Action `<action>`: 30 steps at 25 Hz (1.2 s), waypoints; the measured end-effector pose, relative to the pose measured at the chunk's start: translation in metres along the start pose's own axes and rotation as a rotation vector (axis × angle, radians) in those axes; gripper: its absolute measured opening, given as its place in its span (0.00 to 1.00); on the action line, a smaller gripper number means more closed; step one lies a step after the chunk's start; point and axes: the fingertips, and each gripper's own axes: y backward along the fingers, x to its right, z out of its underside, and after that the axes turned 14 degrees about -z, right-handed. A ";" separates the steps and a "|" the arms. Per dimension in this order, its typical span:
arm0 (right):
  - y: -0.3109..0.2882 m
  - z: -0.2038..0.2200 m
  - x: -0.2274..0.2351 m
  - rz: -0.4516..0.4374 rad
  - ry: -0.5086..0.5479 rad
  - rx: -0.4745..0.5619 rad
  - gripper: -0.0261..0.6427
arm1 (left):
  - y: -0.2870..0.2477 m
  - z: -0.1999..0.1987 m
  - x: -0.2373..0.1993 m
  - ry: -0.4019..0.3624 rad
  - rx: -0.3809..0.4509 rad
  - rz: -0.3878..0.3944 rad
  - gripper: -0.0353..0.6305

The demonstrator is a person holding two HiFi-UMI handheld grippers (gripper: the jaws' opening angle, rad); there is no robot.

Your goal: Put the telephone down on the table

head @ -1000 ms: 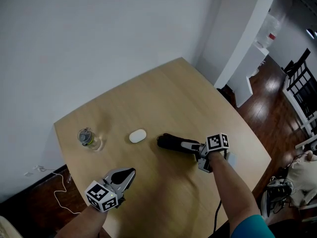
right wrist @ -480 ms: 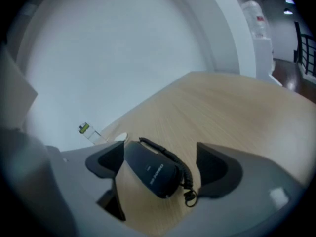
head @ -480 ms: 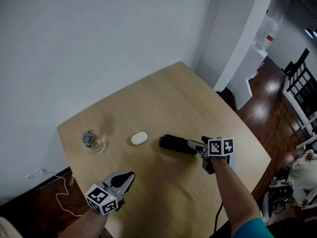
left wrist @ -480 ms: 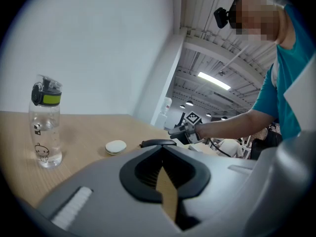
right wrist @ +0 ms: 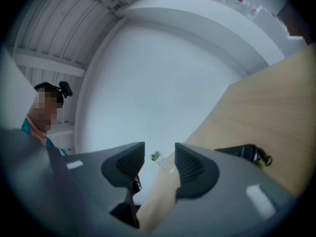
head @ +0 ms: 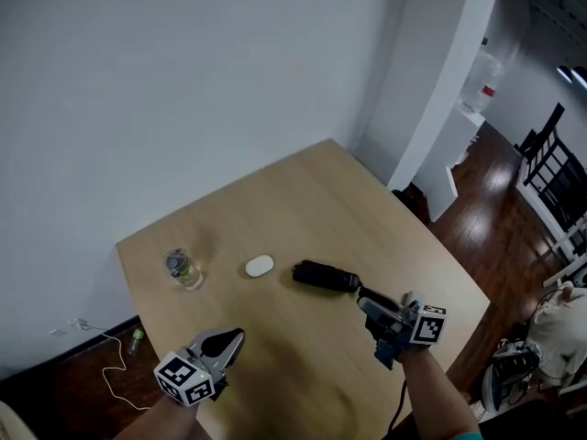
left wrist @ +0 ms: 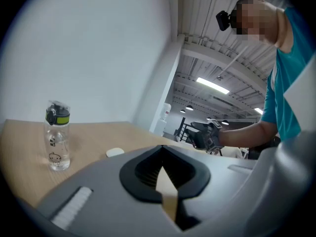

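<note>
The black telephone handset (head: 323,277) lies flat on the pale wooden table (head: 303,200), its cord end towards my right gripper (head: 371,304). That gripper hangs just behind the handset, apart from it, open with nothing between its jaws. In the right gripper view the telephone (right wrist: 241,151) shows low at the right, outside the jaws of the right gripper (right wrist: 159,162). My left gripper (head: 226,344) stays near the table's front edge, shut and holding nothing. In the left gripper view the left gripper (left wrist: 165,154) has its pads together.
A clear water bottle (head: 183,269) with a green-banded cap stands at the table's left, and a white oval object (head: 260,266) lies between it and the handset. White wall behind, a white column (head: 440,81) at the right, dark chairs (head: 555,168) on the wood floor.
My right gripper has pulled back from the telephone towards the person and tilted up, its jaws narrower. The telephone stays on the table. The left gripper has barely moved.
</note>
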 end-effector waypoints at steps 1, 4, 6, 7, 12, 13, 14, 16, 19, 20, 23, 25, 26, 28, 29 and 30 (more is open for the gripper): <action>-0.002 0.003 -0.015 -0.036 0.003 0.010 0.32 | 0.005 -0.004 0.004 -0.003 0.009 0.004 0.06; -0.008 0.013 -0.056 -0.099 0.043 0.011 0.23 | 0.022 -0.016 0.019 -0.013 0.033 0.028 0.06; -0.013 0.021 -0.080 -0.117 0.067 0.015 0.23 | 0.039 -0.020 0.029 -0.027 0.036 0.062 0.06; -0.016 0.026 -0.092 -0.120 0.077 0.013 0.23 | 0.049 -0.020 0.034 -0.037 0.032 0.081 0.06; -0.029 0.058 -0.156 -0.114 0.109 -0.012 0.22 | 0.100 -0.022 0.053 -0.054 0.023 0.145 0.06; -0.029 0.064 -0.169 -0.106 0.120 -0.012 0.22 | 0.111 -0.023 0.058 -0.051 0.028 0.159 0.06; -0.029 0.069 -0.183 -0.094 0.136 -0.013 0.22 | 0.124 -0.024 0.064 -0.053 0.033 0.174 0.06; -0.026 0.080 -0.210 -0.055 0.182 -0.018 0.22 | 0.151 -0.026 0.076 -0.067 0.040 0.196 0.06; -0.017 0.095 -0.244 0.030 0.270 -0.037 0.22 | 0.188 -0.028 0.089 -0.097 0.043 0.193 0.06; -0.012 0.099 -0.253 0.060 0.305 -0.047 0.22 | 0.198 -0.029 0.094 -0.099 0.048 0.185 0.06; 0.010 0.108 -0.278 0.133 0.403 -0.075 0.22 | 0.224 -0.030 0.112 -0.090 0.071 0.153 0.06; 0.029 0.114 -0.296 0.163 0.449 -0.085 0.22 | 0.238 -0.028 0.130 -0.093 0.078 0.138 0.06; 0.041 0.118 -0.304 0.178 0.470 -0.097 0.22 | 0.245 -0.025 0.142 -0.096 0.082 0.131 0.06; 0.069 0.130 -0.321 0.208 0.501 -0.136 0.22 | 0.259 -0.017 0.170 -0.099 0.094 0.117 0.06; 0.083 0.138 -0.330 0.218 0.512 -0.158 0.22 | 0.266 -0.012 0.185 -0.097 0.103 0.110 0.06; 0.097 0.144 -0.339 0.222 0.522 -0.178 0.22 | 0.273 -0.009 0.201 -0.093 0.114 0.106 0.06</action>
